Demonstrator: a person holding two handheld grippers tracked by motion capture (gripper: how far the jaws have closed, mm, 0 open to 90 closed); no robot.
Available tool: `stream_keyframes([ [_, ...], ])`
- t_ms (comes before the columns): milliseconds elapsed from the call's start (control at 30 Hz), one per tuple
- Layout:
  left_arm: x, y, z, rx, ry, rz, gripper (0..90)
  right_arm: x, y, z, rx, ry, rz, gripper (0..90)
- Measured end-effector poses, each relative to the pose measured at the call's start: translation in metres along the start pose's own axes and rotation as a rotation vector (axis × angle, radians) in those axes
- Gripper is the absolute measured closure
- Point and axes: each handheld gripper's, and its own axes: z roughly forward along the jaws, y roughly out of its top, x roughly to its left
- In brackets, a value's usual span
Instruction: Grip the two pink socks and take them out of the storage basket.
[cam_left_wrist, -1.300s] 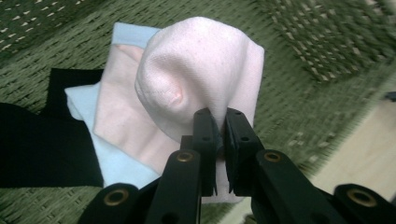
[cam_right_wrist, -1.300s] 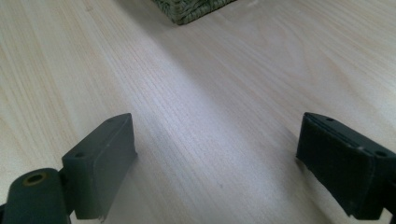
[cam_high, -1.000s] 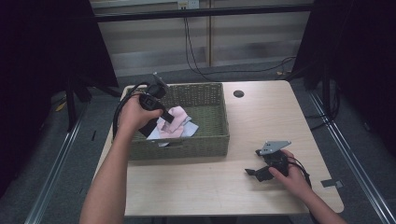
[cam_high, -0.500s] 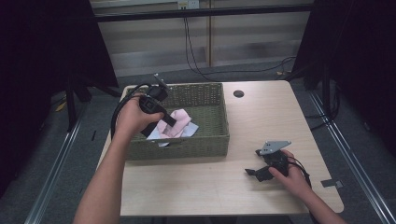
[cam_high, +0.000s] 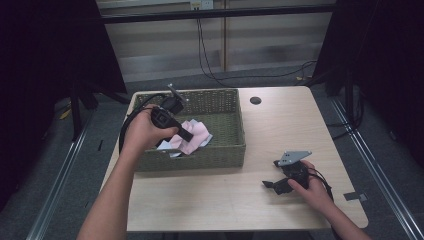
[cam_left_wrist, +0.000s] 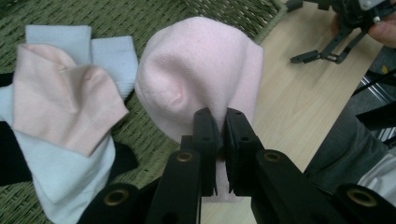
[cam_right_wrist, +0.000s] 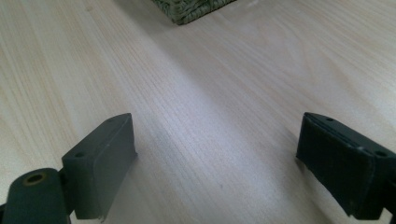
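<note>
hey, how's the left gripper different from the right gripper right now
The left gripper is shut on a pink sock; the right gripper is open with nothing between its jaws. The left gripper is held up over the green woven basket; the right gripper rests low on the wooden table, apart from the basket. Both have black jaws, and each is held in one hand.

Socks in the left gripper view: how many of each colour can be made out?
Pink knitted socks: 2, one clamped in the left hand-held gripper, one lying in the woven green basket
Pale blue socks: about 2
Black socks: at least 1
Total: about 5
</note>
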Motion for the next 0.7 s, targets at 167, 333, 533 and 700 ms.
stream_keyframes([
  [167, -0.010, -0.003, 0.004, 0.008, -0.009, 0.030, 84.1, 0.000, 0.000, 0.000, 0.002, 0.000, 0.003, 10.7],
  [333, -0.018, -0.006, 0.010, 0.011, -0.021, 0.054, 84.0, 0.000, 0.000, 0.000, 0.002, 0.000, 0.003, 10.7],
  [533, -0.025, -0.011, 0.017, 0.018, -0.029, 0.073, 84.0, 0.000, 0.000, 0.000, 0.003, 0.001, 0.000, 10.7],
  [700, -0.030, -0.015, 0.024, 0.030, -0.044, 0.088, 83.9, 0.000, 0.000, 0.000, 0.003, 0.000, 0.000, 10.7],
])
